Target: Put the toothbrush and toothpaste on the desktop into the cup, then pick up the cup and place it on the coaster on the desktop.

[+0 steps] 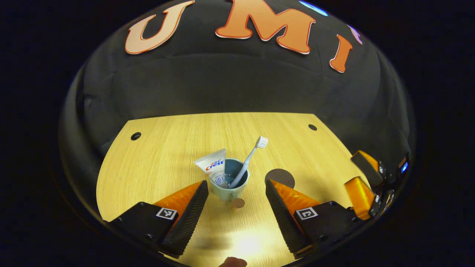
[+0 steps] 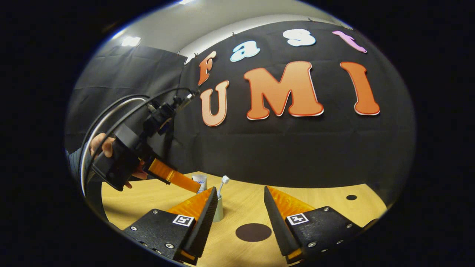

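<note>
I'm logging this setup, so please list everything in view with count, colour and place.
cup: one, pale green, mid-table
toothpaste: one, white tube, standing in the cup
toothbrush: one, light blue-grey, leaning in the cup
coaster: one, dark brown, flat on the table beside the cup
table: one, light wood
left gripper: one, open, just before the cup
right gripper: one, open, above the coaster
hand: one, holding the left gripper

The pale wooden desktop (image 1: 156,163) shows a fine straight grain, with small black round holes near its corners. On it stands a pale green ceramic cup (image 1: 230,185) with a darker blue-grey inside. In it are a white toothpaste tube (image 1: 213,165) printed in red and blue and a pale blue-grey toothbrush (image 1: 249,160) with white bristles. The round flat coaster (image 2: 253,232) is dark brown.
</note>
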Demonstrator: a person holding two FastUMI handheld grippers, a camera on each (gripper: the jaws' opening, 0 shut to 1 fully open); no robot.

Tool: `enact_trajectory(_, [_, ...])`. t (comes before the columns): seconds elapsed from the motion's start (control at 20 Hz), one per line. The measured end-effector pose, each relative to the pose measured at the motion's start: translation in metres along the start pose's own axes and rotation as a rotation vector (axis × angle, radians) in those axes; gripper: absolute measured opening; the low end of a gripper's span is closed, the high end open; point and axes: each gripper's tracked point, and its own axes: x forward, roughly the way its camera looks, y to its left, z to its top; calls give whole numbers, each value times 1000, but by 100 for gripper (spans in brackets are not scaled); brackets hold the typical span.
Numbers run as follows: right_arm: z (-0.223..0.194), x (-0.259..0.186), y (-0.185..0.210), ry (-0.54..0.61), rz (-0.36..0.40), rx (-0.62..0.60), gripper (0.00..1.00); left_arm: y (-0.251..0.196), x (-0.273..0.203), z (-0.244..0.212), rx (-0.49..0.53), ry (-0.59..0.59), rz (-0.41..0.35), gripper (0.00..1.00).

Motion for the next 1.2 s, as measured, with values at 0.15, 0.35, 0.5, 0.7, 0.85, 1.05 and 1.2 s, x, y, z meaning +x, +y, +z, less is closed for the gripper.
enact_trajectory(0.15, [13,-24,-19,-31,-55,-31,80,-1,10,-13,0,126,5,100])
enact_trajectory(0.35, [18,-52,-36,-24,-94,-29,83,-2,22,-25,-28,265,20,100])
enact_trajectory(0.5, [25,-70,-48,-27,-128,-33,86,1,31,-28,4,328,31,100])
enact_trajectory(0.7, [33,-91,-56,-22,-157,-49,87,-2,45,-39,-6,407,43,100])
enact_trajectory(0.85, [40,-99,-62,-33,-173,-59,88,-4,47,-47,-32,463,49,100])
enact_trajectory(1.05, [36,-104,-61,-25,-169,-64,94,-1,48,-52,-73,501,74,100])
enact_trajectory(1.2, [34,-104,-64,-18,-176,-63,87,-4,46,-53,-87,525,102,85])
